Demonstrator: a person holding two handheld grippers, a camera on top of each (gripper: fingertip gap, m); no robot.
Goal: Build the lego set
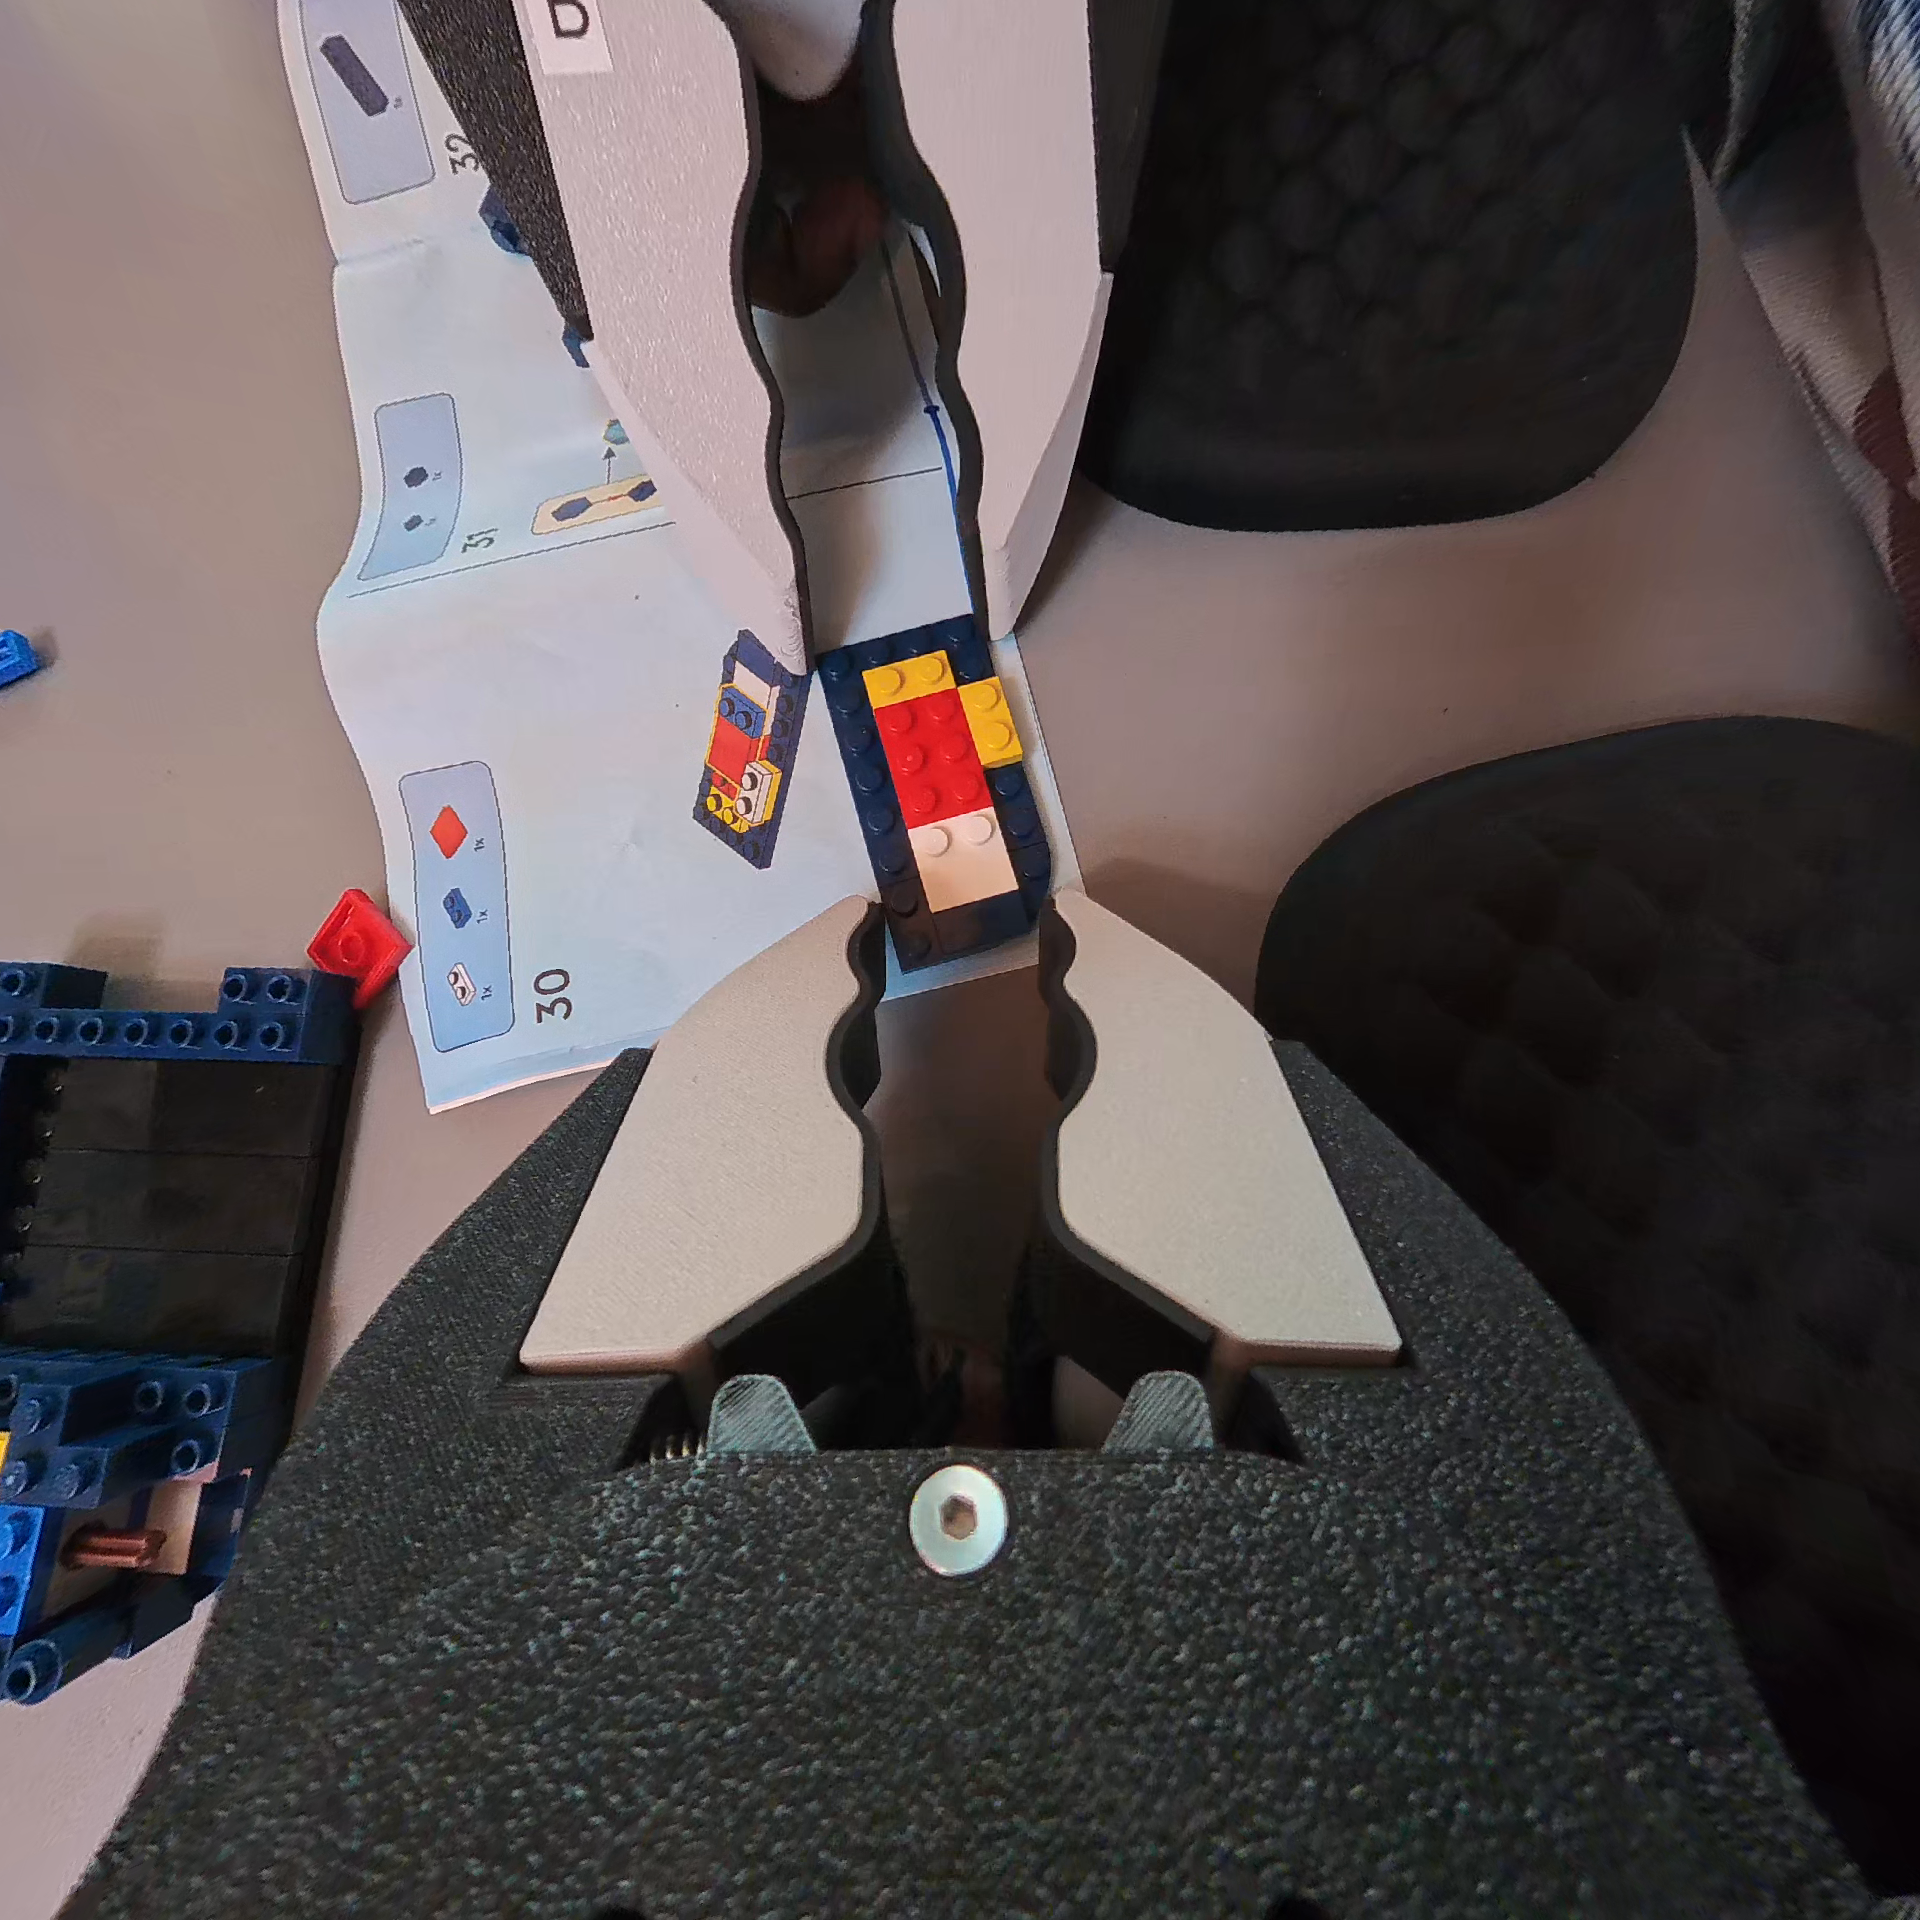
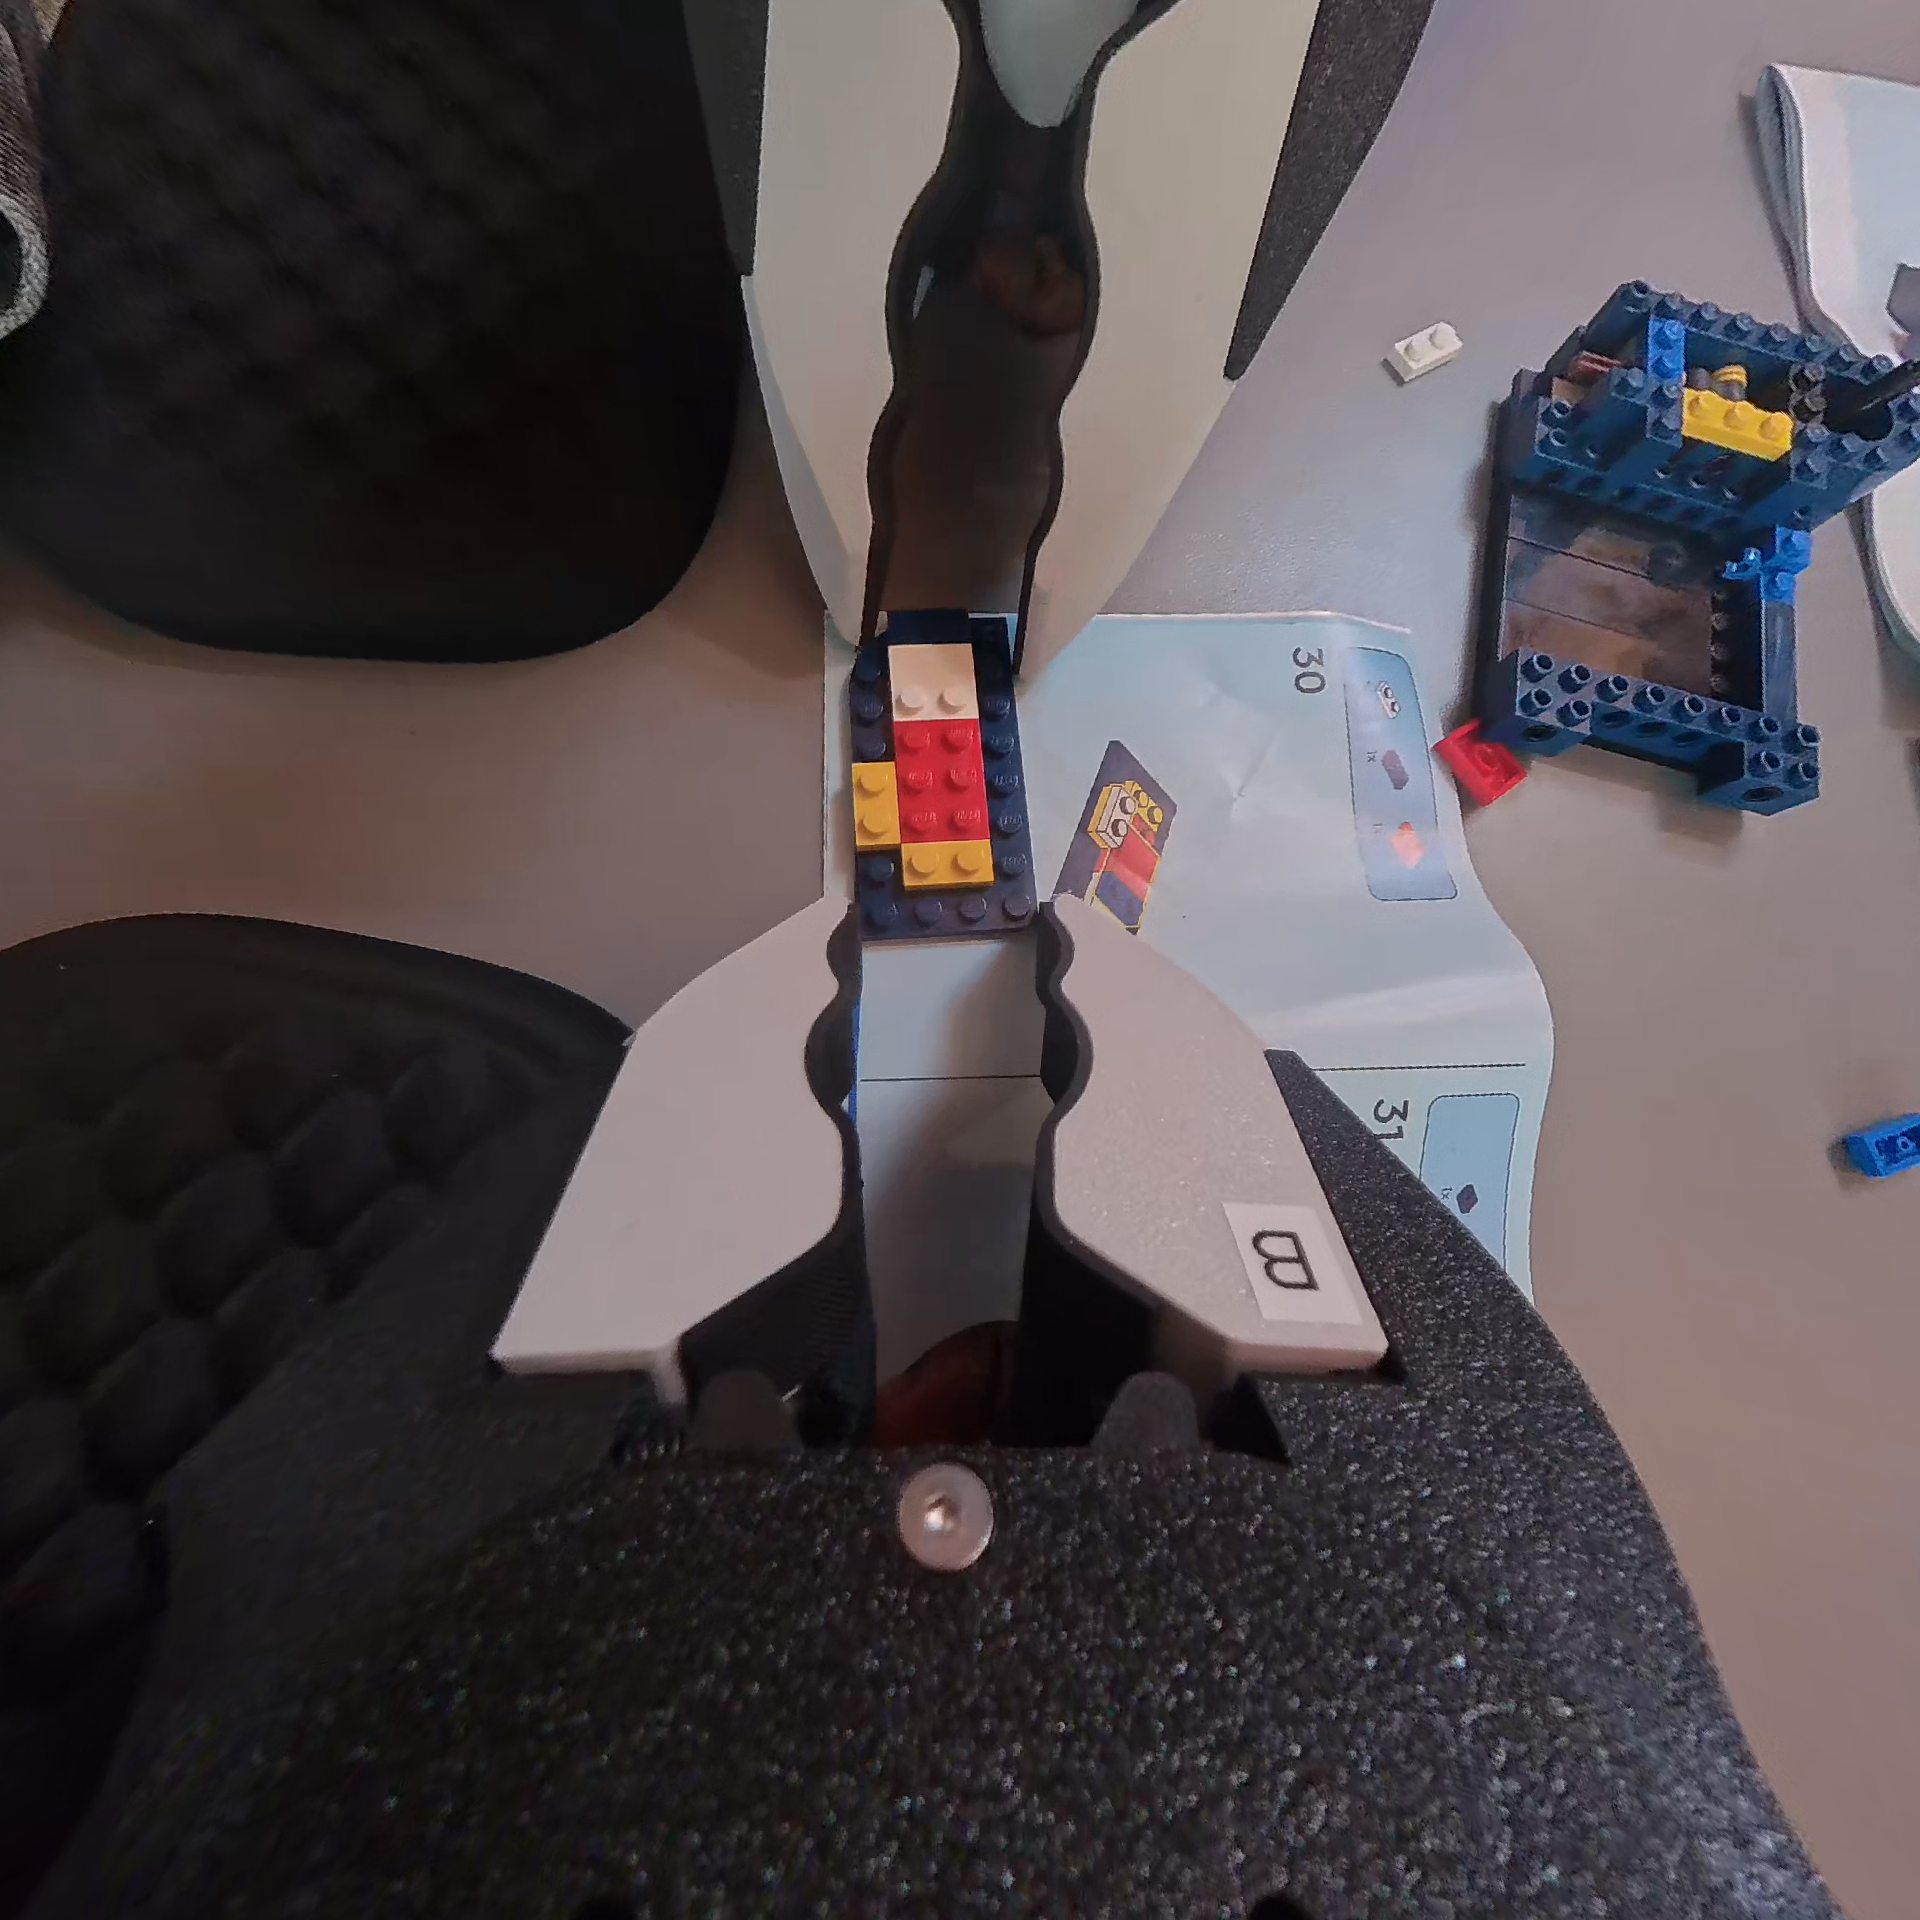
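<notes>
Two grippers meet on one small build: a dark blue plate (image 1: 940, 800) carrying red, yellow and white bricks lies on the pale blue instruction sheet (image 1: 582, 727) spread over the grey worktop (image 1: 177, 436). From the left wrist view, the left gripper (image 1: 961, 920) comes in from 6 o'clock, its jaws narrowed around the white-brick end of the plate, the pads right at its two long edges. The right gripper (image 2: 948, 920) takes the opposite end, the yellow-brick end, with its jaws likewise set narrow at the plate's corners; whether either pair truly presses the plate, I cannot tell. At 9 o'clock of the plate in the left view lies a loose red tile (image 1: 358, 945), touching a bigger blue and black brick structure (image 1: 166, 1195). Farther out towards 9 o'clock sits a lone blue piece (image 1: 19, 657). In the right view a small white brick (image 2: 1423, 351) rests at 2 o'clock. Black quilted cushions (image 1: 1621, 1143) lie at 3 o'clock.
</notes>
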